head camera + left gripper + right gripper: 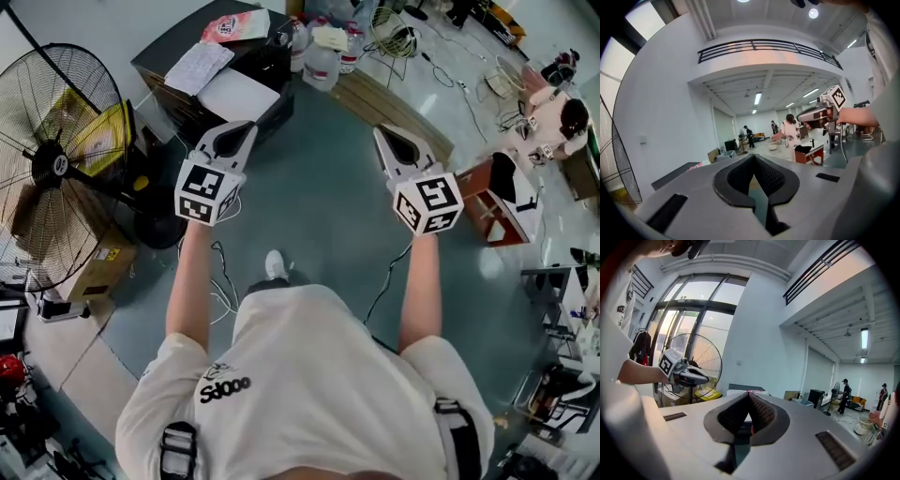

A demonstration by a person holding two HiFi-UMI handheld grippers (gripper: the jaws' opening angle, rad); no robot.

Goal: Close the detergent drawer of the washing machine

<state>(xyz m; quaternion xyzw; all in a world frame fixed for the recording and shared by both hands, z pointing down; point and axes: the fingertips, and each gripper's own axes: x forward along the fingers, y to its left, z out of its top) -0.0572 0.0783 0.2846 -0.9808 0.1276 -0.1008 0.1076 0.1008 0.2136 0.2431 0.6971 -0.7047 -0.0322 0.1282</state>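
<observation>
holding both grippers out ahead, about level, side by side and well apart; person in white shirt stands on teal floor, one shoe showing below the arms.

left gripper: jaws together, pads meeting at the tips, nothing between them. its own view looks across an open hall, with people far off near a red stool.

right gripper: jaws together, nothing gripped. its own view looks toward tall windows and the fan.

drawer and washer: no view shows either.

surroundings, head view:
- fan stands at far left, on a black base.
- black bench beyond the left gripper, with papers and a red-and-white packet on top.
- water bottles just right of the bench.
- wood board on the floor beyond the right gripper.
- red stool right of the right gripper.
- black cable runs on the floor under the right arm.
</observation>
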